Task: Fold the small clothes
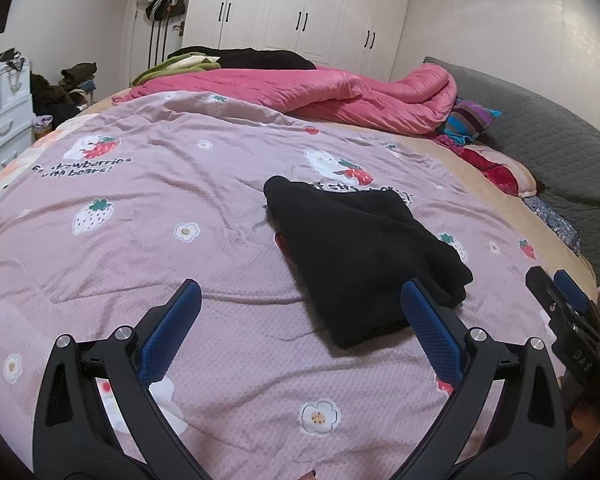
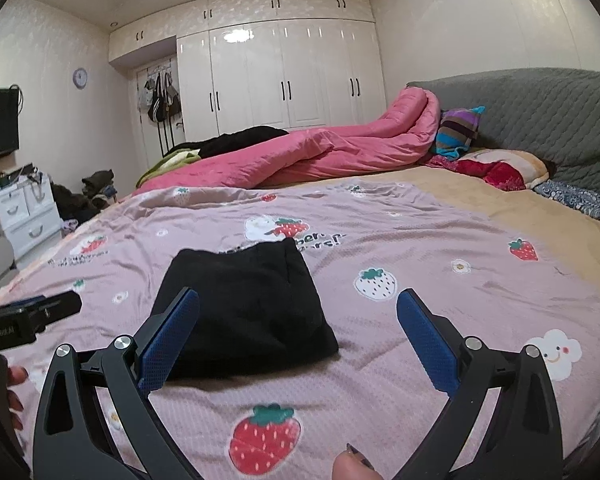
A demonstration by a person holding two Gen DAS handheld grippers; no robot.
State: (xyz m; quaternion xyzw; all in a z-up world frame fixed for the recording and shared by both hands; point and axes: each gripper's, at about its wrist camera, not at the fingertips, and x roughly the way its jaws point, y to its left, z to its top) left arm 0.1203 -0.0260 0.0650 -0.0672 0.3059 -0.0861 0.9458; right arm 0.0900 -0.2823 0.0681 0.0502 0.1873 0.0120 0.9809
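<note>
Mid-frame on the strawberry-print sheet (image 2: 420, 240), the black garment (image 2: 244, 312) lies folded compact — seemingly finished — with left gripper (image 1: 300, 332) and right gripper (image 2: 298, 336) both spread wide, empty.

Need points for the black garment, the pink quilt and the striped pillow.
black garment (image 2: 248, 312), right wrist view, middle of the folded cloth.
pink quilt (image 1: 340, 96), left wrist view, middle of the bunched-up fabric.
striped pillow (image 2: 458, 130), right wrist view, centre of its striped face.
</note>
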